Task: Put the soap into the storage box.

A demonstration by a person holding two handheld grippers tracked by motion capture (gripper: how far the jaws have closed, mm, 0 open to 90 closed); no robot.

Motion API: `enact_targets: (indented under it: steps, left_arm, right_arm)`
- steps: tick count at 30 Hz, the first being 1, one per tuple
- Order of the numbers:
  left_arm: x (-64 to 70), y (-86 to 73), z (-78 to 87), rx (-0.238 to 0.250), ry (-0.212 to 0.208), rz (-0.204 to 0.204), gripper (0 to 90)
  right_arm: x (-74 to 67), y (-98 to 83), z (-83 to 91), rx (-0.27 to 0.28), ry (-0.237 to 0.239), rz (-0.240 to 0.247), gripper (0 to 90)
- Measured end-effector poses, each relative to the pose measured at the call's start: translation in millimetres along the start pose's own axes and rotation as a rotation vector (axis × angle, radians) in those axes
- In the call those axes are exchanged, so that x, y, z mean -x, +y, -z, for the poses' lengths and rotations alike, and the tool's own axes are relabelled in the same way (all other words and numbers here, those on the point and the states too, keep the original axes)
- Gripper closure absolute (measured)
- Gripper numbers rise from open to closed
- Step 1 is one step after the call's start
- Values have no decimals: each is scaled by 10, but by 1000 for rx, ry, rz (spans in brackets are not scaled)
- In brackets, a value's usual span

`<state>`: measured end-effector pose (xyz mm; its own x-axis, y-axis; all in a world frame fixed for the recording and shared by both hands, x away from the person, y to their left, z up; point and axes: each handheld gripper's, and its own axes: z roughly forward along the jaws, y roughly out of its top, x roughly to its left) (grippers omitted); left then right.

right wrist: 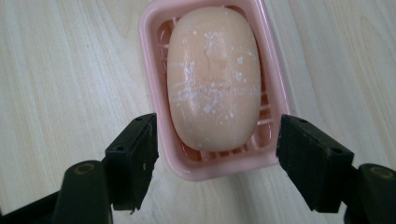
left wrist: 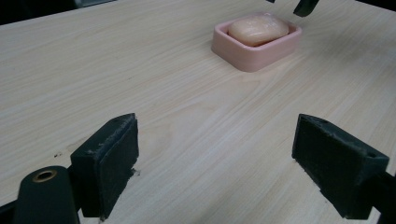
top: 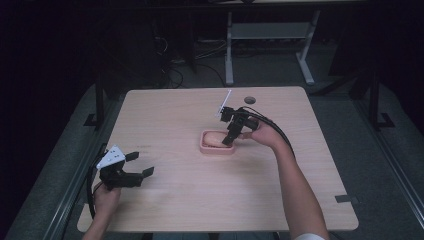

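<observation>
A pink soap dish (top: pixel 218 151) sits near the middle of the light wooden table (top: pixel 165 115), with a peach bar of soap (top: pixel 212 139) lying in it. My right gripper (top: pixel 229 141) hangs just over the dish's right end. In the right gripper view the jaws of the right gripper (right wrist: pixel 217 158) stand apart on either side of the dish (right wrist: pixel 145 56), with the soap (right wrist: pixel 212 74) below them, untouched. My left gripper (top: pixel 141 164) is open over bare wood at the front left. The left gripper (left wrist: pixel 215 158) faces the dish (left wrist: pixel 247 58) and soap (left wrist: pixel 258 30) from a distance.
A round cable hole (top: pixel 249 99) lies near the table's far edge. Behind the table, on the dark floor, stand a white desk frame (top: pixel 229 55) and loose cables (top: pixel 175 75). The table's front edge (top: pixel 215 230) runs close to the person's forearms.
</observation>
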<state>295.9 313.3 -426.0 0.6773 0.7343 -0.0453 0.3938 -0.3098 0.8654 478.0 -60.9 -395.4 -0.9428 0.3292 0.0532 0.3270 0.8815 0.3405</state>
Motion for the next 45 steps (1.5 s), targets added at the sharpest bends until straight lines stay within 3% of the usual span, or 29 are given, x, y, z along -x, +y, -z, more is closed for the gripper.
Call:
enact_targets:
  steps: [45]
  left_arm:
    - [5,-6,-11,-3,3,-2,143]
  right_arm:
    - [-107,-436,191,8,-27,-44,281]
